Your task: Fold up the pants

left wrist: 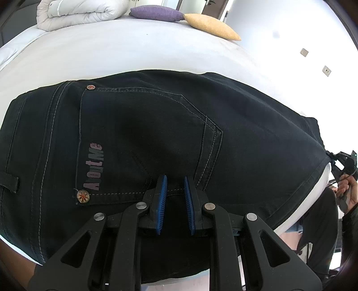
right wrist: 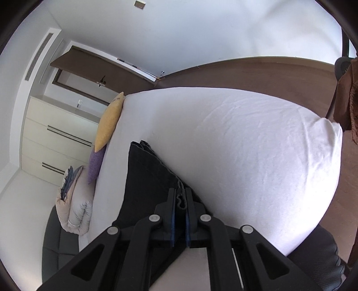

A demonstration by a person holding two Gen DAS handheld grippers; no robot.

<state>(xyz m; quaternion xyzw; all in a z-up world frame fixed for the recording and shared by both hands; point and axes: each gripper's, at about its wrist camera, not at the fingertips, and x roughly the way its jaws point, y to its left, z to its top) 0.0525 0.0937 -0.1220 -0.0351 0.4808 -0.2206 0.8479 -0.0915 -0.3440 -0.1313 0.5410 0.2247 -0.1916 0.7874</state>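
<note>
Two hand-held grippers are at work on one pair of dark pants spread across a white bed.

In the left wrist view, the left hand-held gripper fills the bottom centre of the frame. Its blue pads stand a narrow gap apart with the near edge of the pants between them, just below the stitched back pocket; whether the pads actually press the cloth cannot be told. The pocket carries a pale printed label and two metal rivets, left of centre. The pants run across the middle of the frame from the left edge to the right, where the right hand-held gripper shows small at the pants' end, with a person's hand behind it.

In the right wrist view, the right hand-held gripper sits at bottom centre, its jaws drawn nearly together on a bunched edge of the dark fabric, which stretches away toward the upper left.

Farther off, at the top of the left wrist view, lie a yellow cushion, a purple cushion and a rolled white duvet. In the right wrist view, pale drawers stand at far left.
</note>
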